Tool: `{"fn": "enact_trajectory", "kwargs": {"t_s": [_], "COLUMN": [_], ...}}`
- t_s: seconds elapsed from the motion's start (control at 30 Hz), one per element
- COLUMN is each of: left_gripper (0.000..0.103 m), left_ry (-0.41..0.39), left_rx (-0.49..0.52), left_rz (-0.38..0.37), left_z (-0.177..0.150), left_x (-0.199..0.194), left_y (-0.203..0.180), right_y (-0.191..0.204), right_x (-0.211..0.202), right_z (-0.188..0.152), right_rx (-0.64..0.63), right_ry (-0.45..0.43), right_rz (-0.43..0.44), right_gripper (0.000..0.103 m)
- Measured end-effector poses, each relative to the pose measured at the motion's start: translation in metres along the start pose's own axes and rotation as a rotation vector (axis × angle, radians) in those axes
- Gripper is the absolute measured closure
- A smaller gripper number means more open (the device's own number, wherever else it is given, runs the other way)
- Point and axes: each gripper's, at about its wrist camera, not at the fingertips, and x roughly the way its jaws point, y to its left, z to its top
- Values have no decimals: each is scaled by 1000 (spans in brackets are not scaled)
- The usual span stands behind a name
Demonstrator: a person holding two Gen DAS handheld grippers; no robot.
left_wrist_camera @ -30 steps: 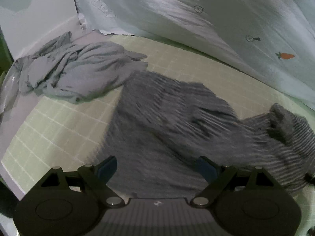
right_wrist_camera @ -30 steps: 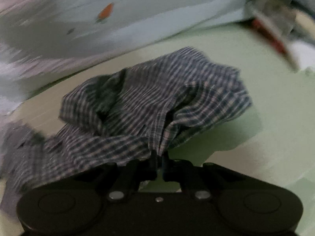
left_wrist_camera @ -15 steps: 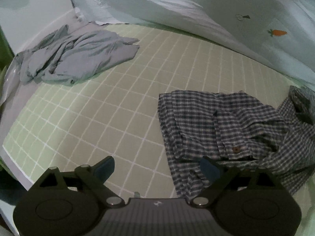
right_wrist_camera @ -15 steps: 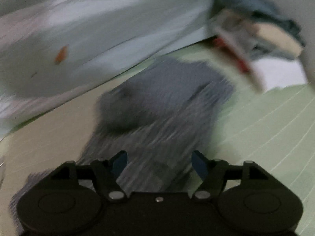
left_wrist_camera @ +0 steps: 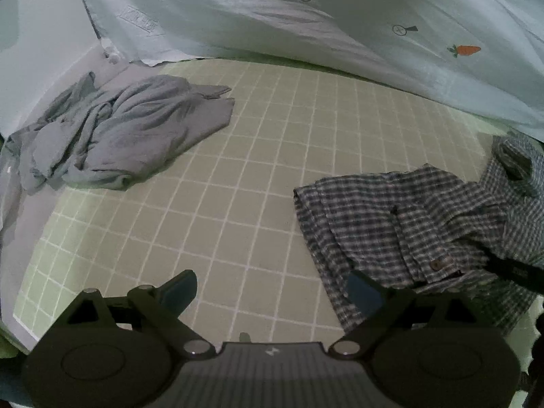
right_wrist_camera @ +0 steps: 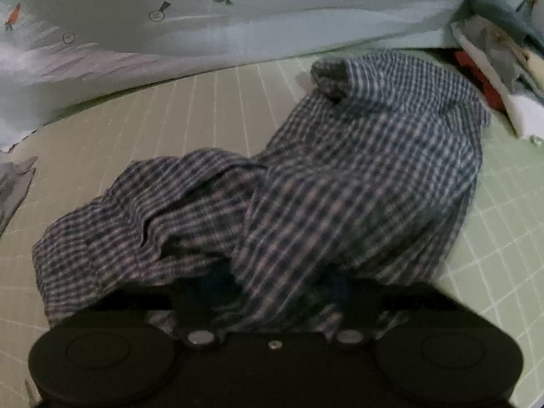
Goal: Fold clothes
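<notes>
A blue-and-white plaid shirt (left_wrist_camera: 408, 224) lies crumpled on the right side of a green gridded mat (left_wrist_camera: 238, 170). My left gripper (left_wrist_camera: 272, 289) hovers open over the bare mat, with its right finger just at the shirt's left hem and nothing between its fingers. In the right wrist view the same plaid shirt (right_wrist_camera: 357, 170) rises in a bunched ridge straight ahead. My right gripper (right_wrist_camera: 277, 285) has a fold of that shirt between its jaws, which are closing. The cloth drapes over its fingers and hides most of them.
A crumpled grey garment (left_wrist_camera: 119, 136) lies at the mat's far left. A pale blue sheet (left_wrist_camera: 340, 34) with carrot prints hangs along the back. A heap of mixed items (right_wrist_camera: 493, 51) sits at the back right, beyond the shirt's collar.
The shirt swept rightwards across the left view and now lies on the mat's right side. The right gripper let go of the shirt, opened wide, and now has a fold between its jaws again.
</notes>
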Motion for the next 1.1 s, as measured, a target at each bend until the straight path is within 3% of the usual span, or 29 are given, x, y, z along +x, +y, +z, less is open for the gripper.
{"fn": "enact_trajectory", "kwargs": {"t_s": [0.03,0.13,0.3,0.47,0.67,0.7,0.77,0.8,0.83,1.1], "left_gripper": [8,8,8,8,8,8,8,8,8,8], "left_ry": [5,17,10,26,18,15,17,20,25,81], "left_rx": [6,25,35,30,63,73,92,100,107,105], "left_rz": [-8,-34,-66,-93,-107,-104,-95,-90,-84,-72], "left_z": [0,1,0,-10,-6,-4,1,2,4,9], "left_x": [2,6,8,14,31,34,39,42,44,56], "left_y": [0,-8,-32,-66,-117,-124,-137,-143,-147,-143], "right_y": [-6,-26,-59,-108,-182,-192,-203,-204,-202,-154], "right_x": [-3,-22,-60,-72,-71,-69,-65,-63,-63,-56], "right_z": [-2,-8,-8,3,14,16,16,16,17,21], "right_rx": [26,84,114,108,139,151,157,157,154,59], "right_ry": [-8,-55,-136,-198,-171,-155,-137,-134,-134,-144], "right_rz": [16,41,20,-85,-168,-166,-163,-152,-129,113], "right_gripper": [78,91,95,103,102,99,80,62,57,44]}}
